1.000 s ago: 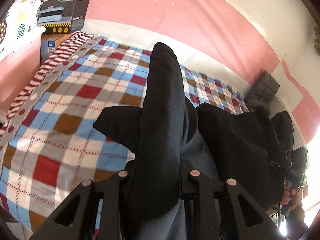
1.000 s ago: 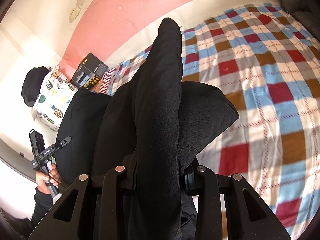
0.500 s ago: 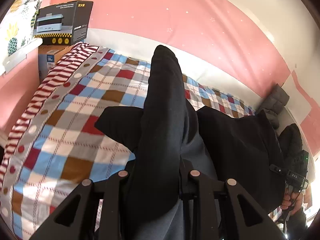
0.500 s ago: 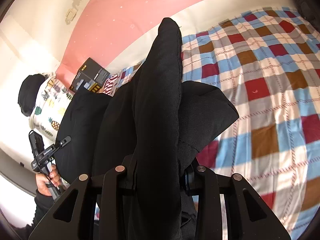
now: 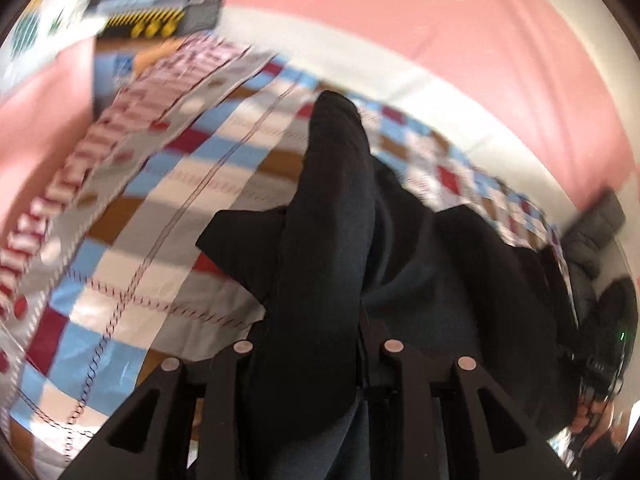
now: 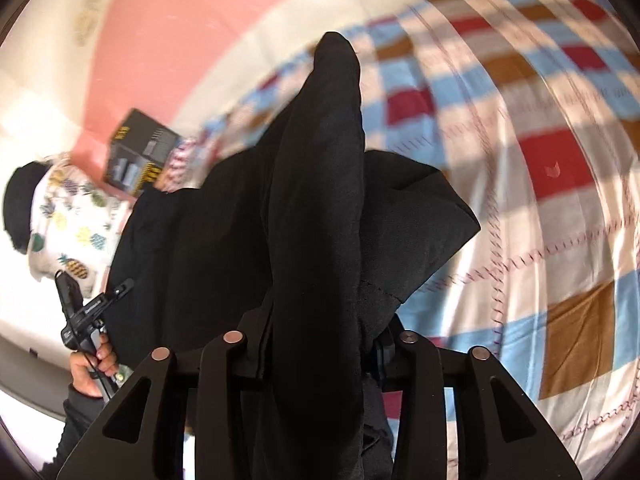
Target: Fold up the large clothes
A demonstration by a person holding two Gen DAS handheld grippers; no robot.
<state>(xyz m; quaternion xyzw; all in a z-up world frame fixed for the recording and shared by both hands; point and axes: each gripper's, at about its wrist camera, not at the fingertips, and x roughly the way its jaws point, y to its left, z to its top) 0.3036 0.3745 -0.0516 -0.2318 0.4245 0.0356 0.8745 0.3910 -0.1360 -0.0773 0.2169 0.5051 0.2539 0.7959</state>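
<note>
Mid-fold: carrying black fabric garment (image 5: 332,248) over checked bedsheet (image 5: 168,216), picture centre. Left gripper (image 5: 320,344) and right gripper (image 6: 320,332) clamping garment, jaws just been easing wider, cloth between. Next: lay edge flat, release.

one black garment (image 6: 316,216), two tools (image 5: 316,360) (image 6: 316,344), one checked bed cover (image 6: 560,168), one dark printed box (image 6: 138,156), one pineapple-print pillow (image 6: 72,216), one grey padded garment (image 5: 596,236) at the far right.

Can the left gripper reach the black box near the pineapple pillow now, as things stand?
Probably not. The left gripper has the black garment bunched between its jaws, which have just been opening, and the black box sits far off past the checked quilt.
</note>
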